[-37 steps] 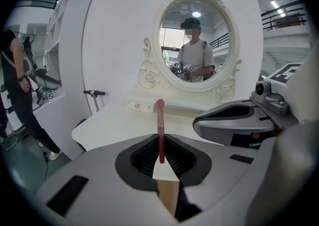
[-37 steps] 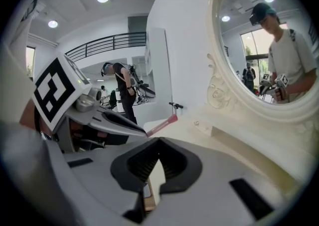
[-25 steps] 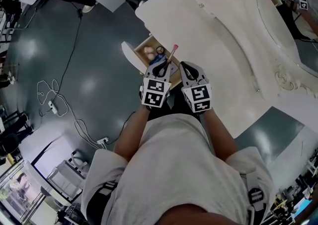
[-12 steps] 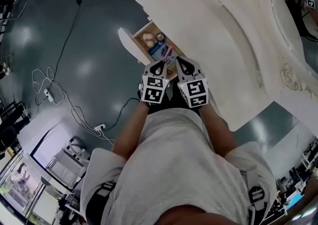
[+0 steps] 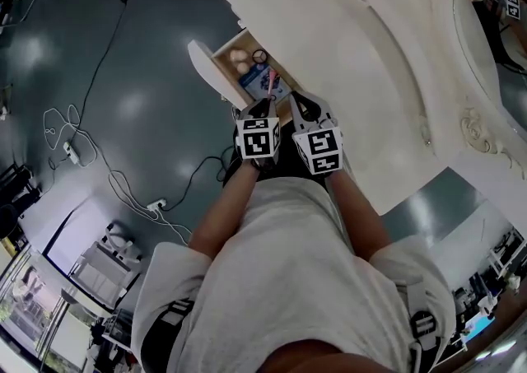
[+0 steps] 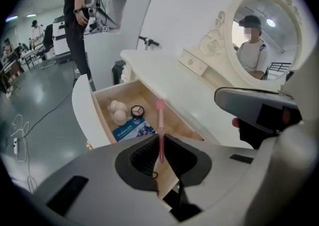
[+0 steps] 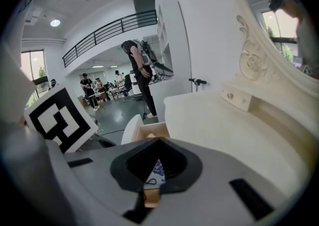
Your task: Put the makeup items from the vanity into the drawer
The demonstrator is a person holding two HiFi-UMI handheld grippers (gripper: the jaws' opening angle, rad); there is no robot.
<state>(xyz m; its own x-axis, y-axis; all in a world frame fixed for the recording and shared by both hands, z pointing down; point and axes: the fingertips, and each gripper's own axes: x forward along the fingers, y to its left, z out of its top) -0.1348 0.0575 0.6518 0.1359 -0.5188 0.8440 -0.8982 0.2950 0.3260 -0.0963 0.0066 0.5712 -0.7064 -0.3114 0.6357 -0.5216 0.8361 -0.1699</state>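
Pinching a slim pink makeup stick (image 6: 160, 120) in the jaws of the left gripper (image 6: 160, 152), above the open wooden drawer (image 6: 102, 115).
Holding the right gripper (image 5: 301, 102) just beside, jaws pressed together on nothing. Hanging the stick over bare drawer floor between a blue printed packet (image 6: 133, 129) and the overhanging edge of the white vanity counter (image 6: 169, 78). Lying farther in, two cream egg-shaped sponges (image 6: 116, 111) and a round black compact (image 6: 137, 111). Showing packet print too small for reading.

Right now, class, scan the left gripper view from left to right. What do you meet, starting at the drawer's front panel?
white drawer front → two beige sponges → round compact → pink applicator → oval mirror
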